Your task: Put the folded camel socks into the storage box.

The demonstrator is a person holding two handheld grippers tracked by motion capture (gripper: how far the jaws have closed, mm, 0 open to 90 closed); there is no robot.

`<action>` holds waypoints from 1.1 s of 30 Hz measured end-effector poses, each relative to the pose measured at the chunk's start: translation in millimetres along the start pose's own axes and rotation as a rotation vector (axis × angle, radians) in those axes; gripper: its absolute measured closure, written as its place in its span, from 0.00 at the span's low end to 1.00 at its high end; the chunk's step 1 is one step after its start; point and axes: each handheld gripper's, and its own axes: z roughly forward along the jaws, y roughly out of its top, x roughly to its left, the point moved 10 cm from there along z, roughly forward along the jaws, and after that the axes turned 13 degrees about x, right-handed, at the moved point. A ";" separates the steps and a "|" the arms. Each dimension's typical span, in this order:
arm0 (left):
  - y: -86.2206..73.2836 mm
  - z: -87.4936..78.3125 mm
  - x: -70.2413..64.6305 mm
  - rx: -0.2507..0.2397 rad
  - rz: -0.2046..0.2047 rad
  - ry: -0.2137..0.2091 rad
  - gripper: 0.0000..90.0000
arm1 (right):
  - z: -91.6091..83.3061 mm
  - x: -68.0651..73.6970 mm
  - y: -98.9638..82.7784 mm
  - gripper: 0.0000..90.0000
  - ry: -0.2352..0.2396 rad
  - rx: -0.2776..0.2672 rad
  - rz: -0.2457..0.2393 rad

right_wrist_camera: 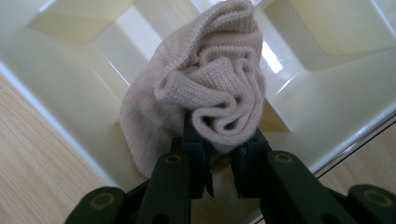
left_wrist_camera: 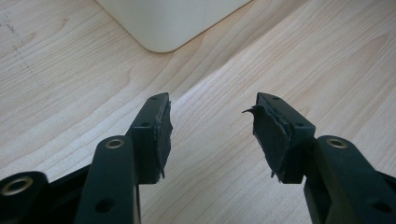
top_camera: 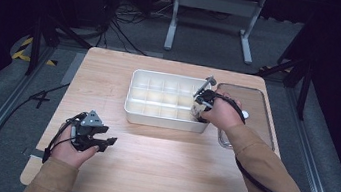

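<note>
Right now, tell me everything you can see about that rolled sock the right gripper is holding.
The sock is pale beige ribbed knit, rolled into a loose bundle with its cuff folded into curls at the near end. The right gripper has its black jaws closed on the bundle's lower folds, holding it over the near right corner of the white compartment tray. Whether the sock touches the tray's dividers cannot be told.

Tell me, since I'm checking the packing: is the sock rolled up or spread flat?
Rolled up. The sock is a bunched bundle with curled folds, pinched in the right tongs over the divided tray.
</note>
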 end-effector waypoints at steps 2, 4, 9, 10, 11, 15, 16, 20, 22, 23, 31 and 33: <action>-0.5 -0.4 -0.1 0.005 -0.001 -0.001 0.52 | 0.2 -0.1 0.3 0.86 -0.005 0.003 0.004; -0.7 -0.7 -0.1 0.008 -0.001 -0.002 0.52 | 0.3 0.1 0.1 0.86 -0.006 0.008 0.002; 0.3 -0.6 -0.2 0.000 0.005 0.001 0.52 | 1.0 0.2 0.3 0.85 -0.039 0.025 -0.003; -0.1 -0.8 -0.1 0.004 0.002 0.001 0.52 | 1.0 0.4 0.2 0.85 -0.040 0.025 -0.003; -0.1 -1.0 0.2 0.004 0.002 0.001 0.52 | 0.9 0.6 0.1 0.84 -0.036 0.020 -0.002; 0.9 -0.4 0.1 -0.001 -0.003 -0.004 0.52 | -1.4 1.5 -0.9 0.80 0.008 -0.017 0.019; 1.6 -0.1 0.0 -0.004 -0.006 -0.004 0.52 | -3.0 2.2 -0.9 0.79 0.022 -0.028 0.024; 3.9 0.0 0.0 -0.003 0.006 -0.003 0.52 | -12.1 3.9 -2.3 0.75 0.045 -0.052 0.038; 4.5 0.2 -0.2 0.000 0.007 -0.005 0.52 | -16.6 3.5 -2.8 0.73 0.054 -0.069 0.039; 5.1 0.6 -0.4 -0.004 0.007 -0.008 0.52 | -19.1 3.3 -3.4 0.72 0.053 -0.074 0.041; 10.9 1.0 -0.7 -0.010 0.009 -0.019 0.52 | -46.1 -1.5 -8.5 0.71 0.053 -0.129 0.042; 11.9 1.8 -1.0 -0.012 0.013 -0.020 0.52 | -52.6 -3.0 -9.3 0.71 0.038 -0.133 0.025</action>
